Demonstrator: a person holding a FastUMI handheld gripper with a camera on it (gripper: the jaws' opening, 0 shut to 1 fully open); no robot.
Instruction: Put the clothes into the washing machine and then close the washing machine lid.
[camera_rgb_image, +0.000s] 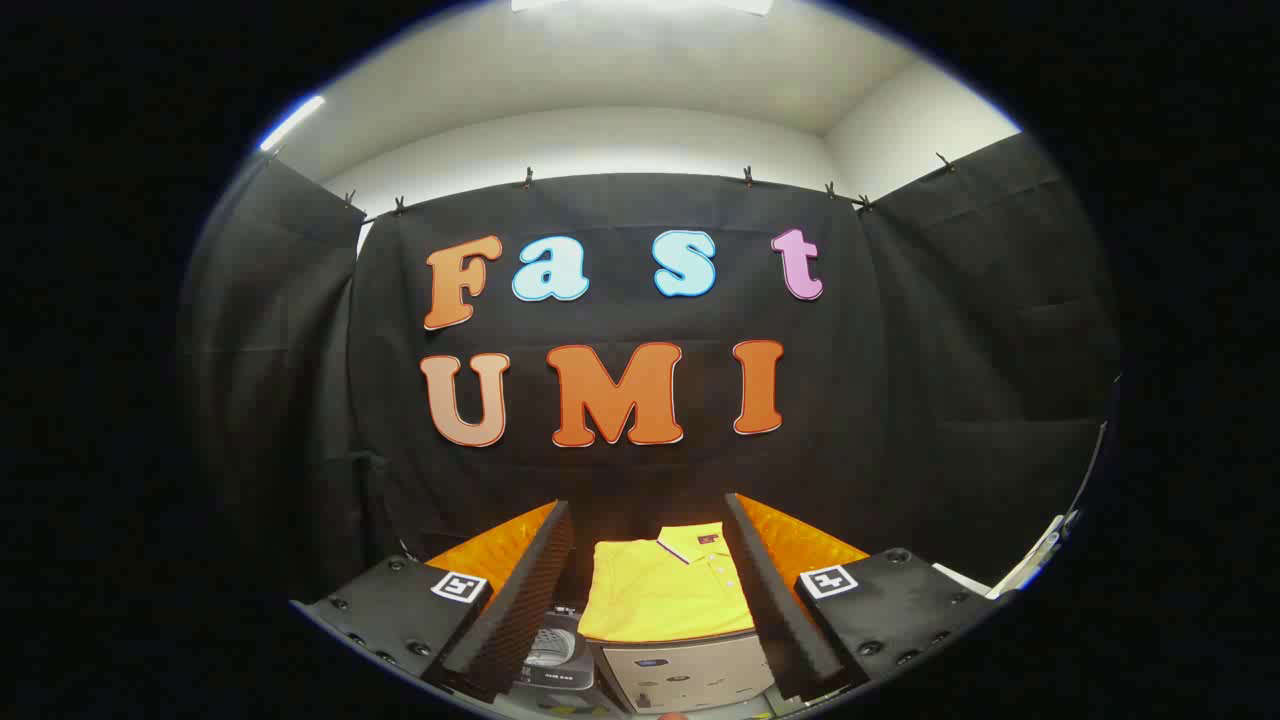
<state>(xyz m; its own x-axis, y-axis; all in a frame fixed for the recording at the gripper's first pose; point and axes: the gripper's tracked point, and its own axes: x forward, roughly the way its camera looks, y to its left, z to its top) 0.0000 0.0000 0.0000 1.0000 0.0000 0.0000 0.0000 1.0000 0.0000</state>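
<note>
The tongs (650, 590) hang level and well back from the work, their two fingers (520, 585) spread wide with nothing between the pads, which suits a moment when the thing to be taken has only been lined up and not yet reached. Straight ahead, framed in the gap between the fingers, lies a yellow polo shirt (665, 590), folded into a neat flat rectangle with its collar and button placket turned upward and away from the tongs; it looks like soft knit cloth, thin and limp, so I would guess it will sag and unfold once pinched at one edge. It rests on top of a pale boxy cabinet (690, 675), smooth-faced and hard-edged, which keeps it at a handy height for a level approach. Just below and beside the left finger sits the washing machine (550, 660), a small dark-rimmed unit of glossy plastic; whether its lid stands open I cannot tell from here. The shirt is not yet in the machine, so the task seems to be at its very start.
</note>
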